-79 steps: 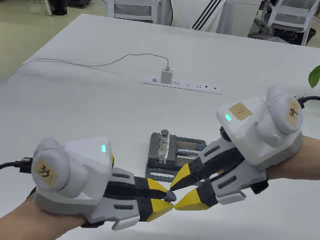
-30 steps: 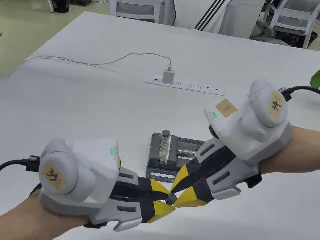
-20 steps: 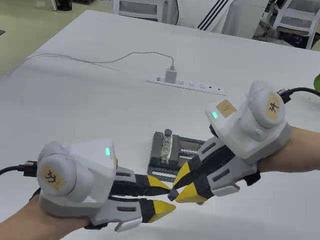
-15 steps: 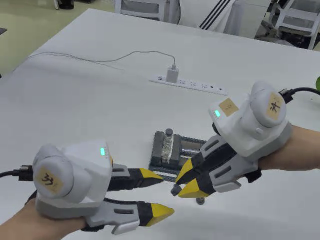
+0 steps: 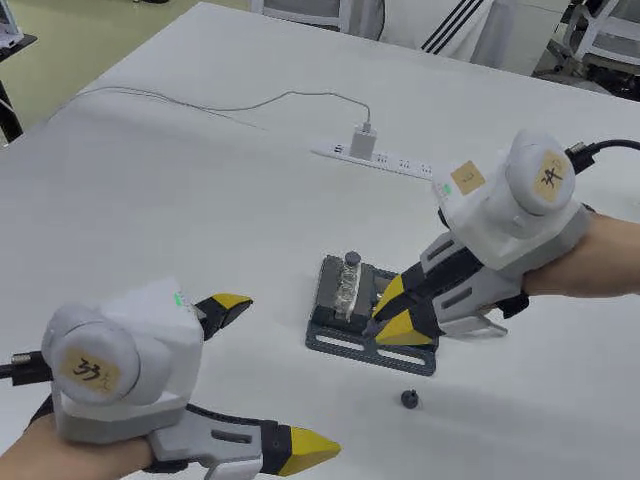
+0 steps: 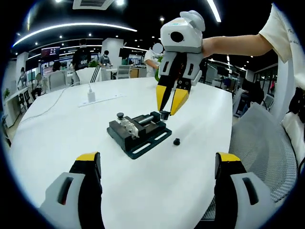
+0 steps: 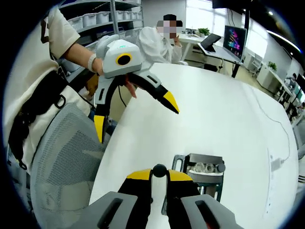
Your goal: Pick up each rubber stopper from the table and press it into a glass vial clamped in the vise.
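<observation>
1. Over the bench, head view: my right gripper [image 5: 385, 318] pinches held stopper [image 5: 371, 325]; vial [image 5: 347, 288], upright in vise [image 5: 370, 350], just beside at 10 o'clock. My left gripper [image 5: 278, 377] gapes wide, empty, farther off. Spare stopper [image 5: 408, 398] on table [image 5: 150, 200], 5 o'clock of vise.
2. Left gripper view: right gripper [image 6: 167, 109] over vise [image 6: 143, 136]; vial [image 6: 126, 122] at its 8 o'clock.
3. Right gripper view: held stopper [image 7: 158, 170] at my tips; vial [image 7: 206, 167] near, 3 o'clock.

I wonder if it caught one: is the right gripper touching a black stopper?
Touching. In the right gripper view, the right gripper pinches the rubber stopper between its yellow tips.
</observation>
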